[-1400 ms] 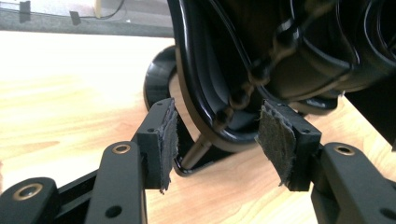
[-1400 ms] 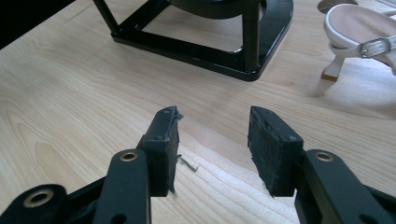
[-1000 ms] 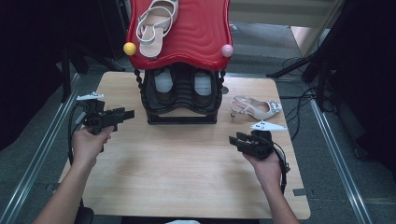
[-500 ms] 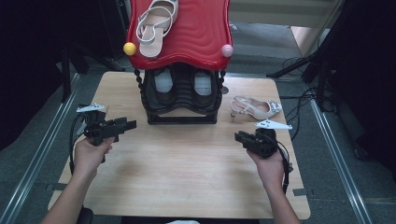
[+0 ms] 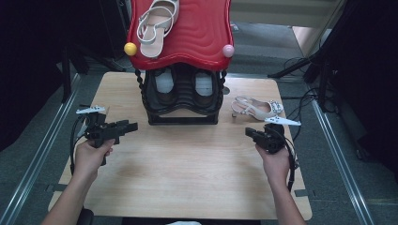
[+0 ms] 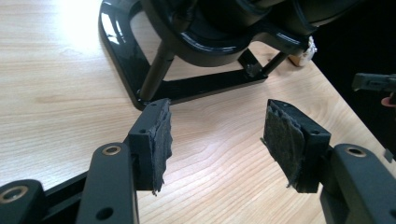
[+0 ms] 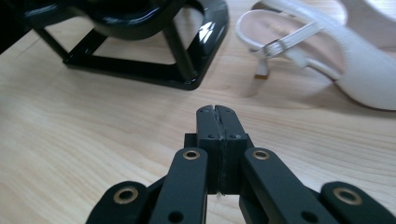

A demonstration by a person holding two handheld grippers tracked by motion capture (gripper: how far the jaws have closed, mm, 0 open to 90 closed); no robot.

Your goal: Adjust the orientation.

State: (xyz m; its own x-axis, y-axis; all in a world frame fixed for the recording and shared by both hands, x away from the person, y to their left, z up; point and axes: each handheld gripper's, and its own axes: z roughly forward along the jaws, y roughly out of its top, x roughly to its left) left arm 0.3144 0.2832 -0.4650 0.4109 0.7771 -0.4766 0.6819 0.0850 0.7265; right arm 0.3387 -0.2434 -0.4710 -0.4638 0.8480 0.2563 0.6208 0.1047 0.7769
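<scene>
surface: pale wood table (image 5: 187,178) | left claw (image 6: 215,140) released | right claw (image 7: 218,112) just clenched, empty | room: dark

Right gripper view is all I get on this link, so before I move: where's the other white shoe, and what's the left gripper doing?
Observer: The matching white slingback lies on the rack's red top shelf, at its left end.
Operator: And the left gripper?
Observer: The left gripper is open with nothing between its pads, over bare table left of the shoe rack.
Operator: Anything stored inside the rack?
Observer: Yes, a dark pair of shoes with pale insoles sits on the lower black tier.
Operator: Is my gripper on the shoe?
Observer: No. The right gripper is shut, short of the slingback on the table.
</scene>
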